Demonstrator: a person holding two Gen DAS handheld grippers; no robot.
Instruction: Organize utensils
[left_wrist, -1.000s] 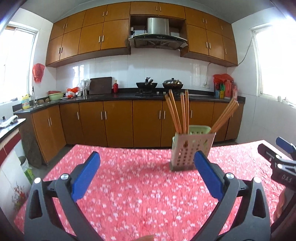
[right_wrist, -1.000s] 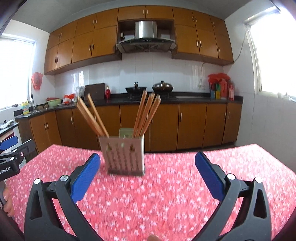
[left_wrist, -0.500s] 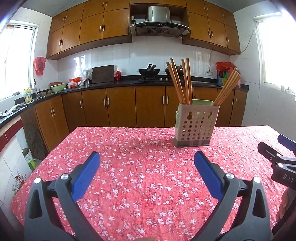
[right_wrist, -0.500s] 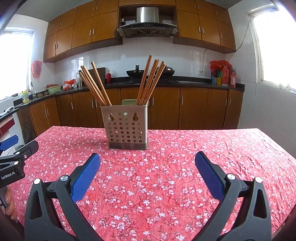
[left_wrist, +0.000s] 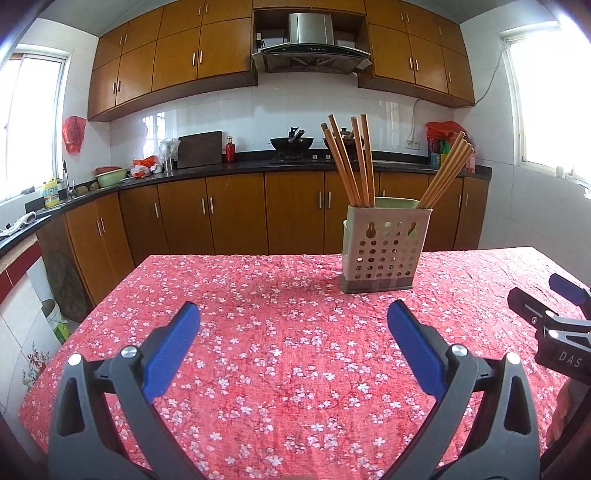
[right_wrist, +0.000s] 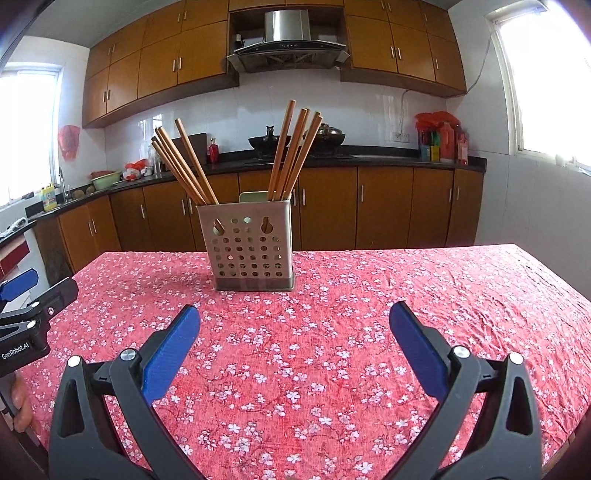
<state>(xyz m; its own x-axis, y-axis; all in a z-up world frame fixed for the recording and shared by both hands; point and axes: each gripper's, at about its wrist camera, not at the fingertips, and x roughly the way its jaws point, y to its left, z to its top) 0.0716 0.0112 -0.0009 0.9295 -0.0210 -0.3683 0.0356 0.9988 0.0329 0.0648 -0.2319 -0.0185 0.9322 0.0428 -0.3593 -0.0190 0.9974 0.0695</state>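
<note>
A beige perforated utensil holder (left_wrist: 384, 249) stands on the red floral tablecloth (left_wrist: 280, 332), right of centre in the left wrist view and left of centre in the right wrist view (right_wrist: 251, 247). Several wooden chopsticks (left_wrist: 351, 166) stand in it in two bunches, left and right (right_wrist: 295, 147). My left gripper (left_wrist: 293, 332) is open and empty, above the cloth, short of the holder. My right gripper (right_wrist: 295, 332) is open and empty, also short of it. Each gripper shows at the edge of the other's view: the right one (left_wrist: 554, 321), the left one (right_wrist: 33, 310).
The table's far edge (left_wrist: 332, 254) faces brown kitchen cabinets (left_wrist: 236, 214) and a dark counter with woks (left_wrist: 291, 142). The table's left edge (left_wrist: 85, 321) drops to a tiled floor. Windows are at both sides.
Both views have dropped and pulled back a little from the holder over the second, so more tablecloth shows. Both grippers stay open and empty.
</note>
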